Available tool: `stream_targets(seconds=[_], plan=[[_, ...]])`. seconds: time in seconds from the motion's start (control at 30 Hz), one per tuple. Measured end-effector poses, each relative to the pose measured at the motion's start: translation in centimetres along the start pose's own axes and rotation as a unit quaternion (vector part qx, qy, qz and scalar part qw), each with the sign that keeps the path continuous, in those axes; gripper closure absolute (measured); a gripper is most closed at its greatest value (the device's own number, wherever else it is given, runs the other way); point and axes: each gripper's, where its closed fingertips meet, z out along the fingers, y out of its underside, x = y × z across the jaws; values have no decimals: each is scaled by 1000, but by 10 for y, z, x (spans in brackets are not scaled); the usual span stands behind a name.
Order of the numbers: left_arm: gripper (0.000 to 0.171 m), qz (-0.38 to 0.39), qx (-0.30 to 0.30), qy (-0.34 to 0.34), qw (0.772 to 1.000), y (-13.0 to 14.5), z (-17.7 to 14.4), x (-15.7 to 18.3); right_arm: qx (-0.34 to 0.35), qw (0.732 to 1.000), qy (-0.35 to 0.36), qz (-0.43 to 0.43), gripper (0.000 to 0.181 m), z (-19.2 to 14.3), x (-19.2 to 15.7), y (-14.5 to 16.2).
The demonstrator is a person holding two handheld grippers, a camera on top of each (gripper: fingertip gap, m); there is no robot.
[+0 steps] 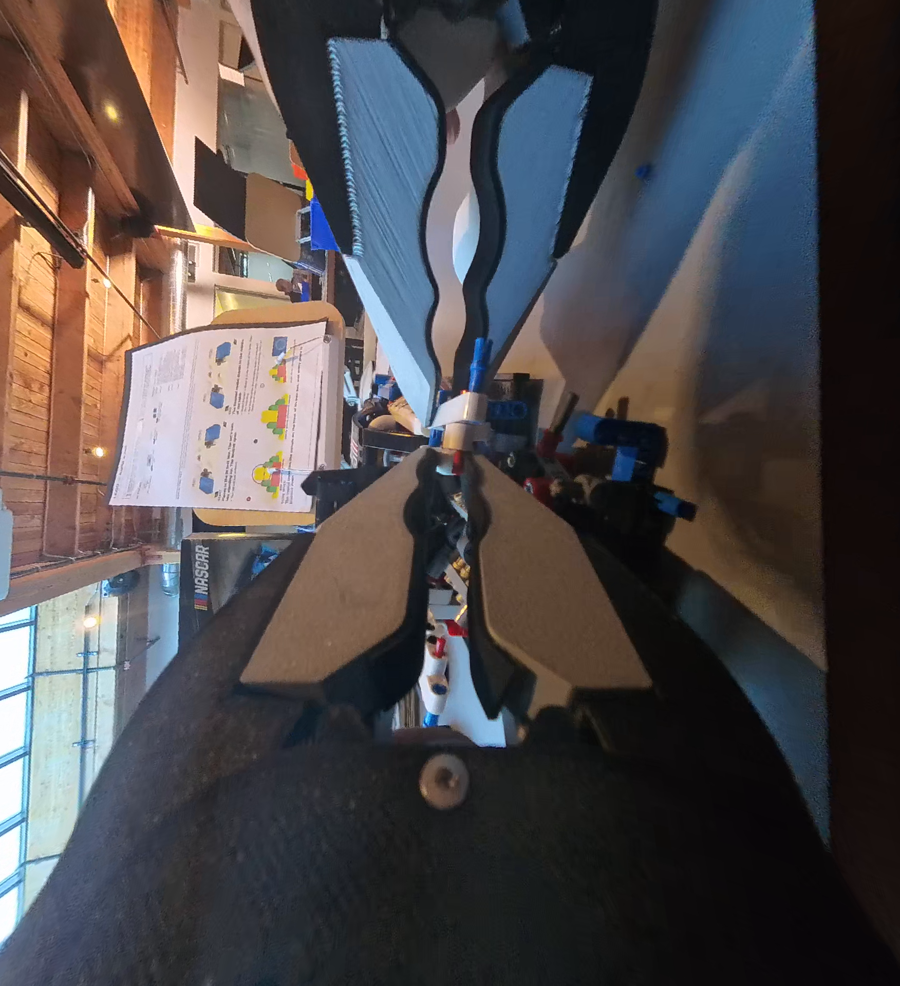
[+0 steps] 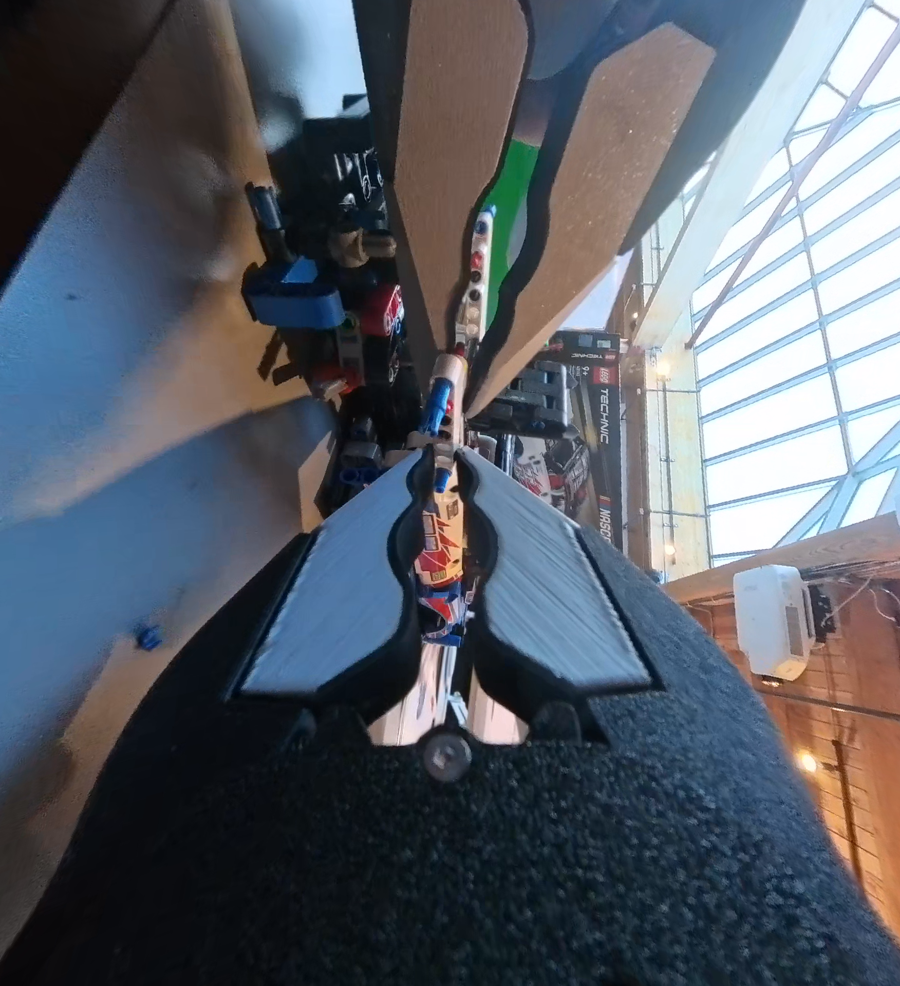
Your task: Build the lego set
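The white lego assembly (image 1: 461, 421), a blue pin (image 1: 479, 358) jutting from it, hangs above the table (image 1: 704, 331) clamped between both grippers, left gripper (image 1: 448, 467) and right gripper (image 2: 443, 453) tip to tip; only the left view shows an instruction sheet (image 1: 223, 416), only the right a green patch (image 2: 514, 213).

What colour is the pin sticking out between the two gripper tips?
Blue; the pin shows best in the left wrist view.
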Motion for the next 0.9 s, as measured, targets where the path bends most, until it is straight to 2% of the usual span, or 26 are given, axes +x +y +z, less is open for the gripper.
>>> stream_targets(seconds=[0.17, 0.4, 0.8, 0.9], plan=[[165, 18, 5, -10, 1000, 4, 7, -3, -1, 1000, 2, 15, 173, 1, 1, 2], [166, 5, 15, -16, 1000, 4, 9, -7, -17, 1000, 1, 18, 174, 2, 2, 9], [166, 3, 15, -18, 1000, 6, 11, -9, -76, 997, 18, 25, 175, 8, 5, 11], [160, 10, 9, -29, 999, 8, 10, -12, -80, 996, 18, 25, 175, 9, 5, 11]])
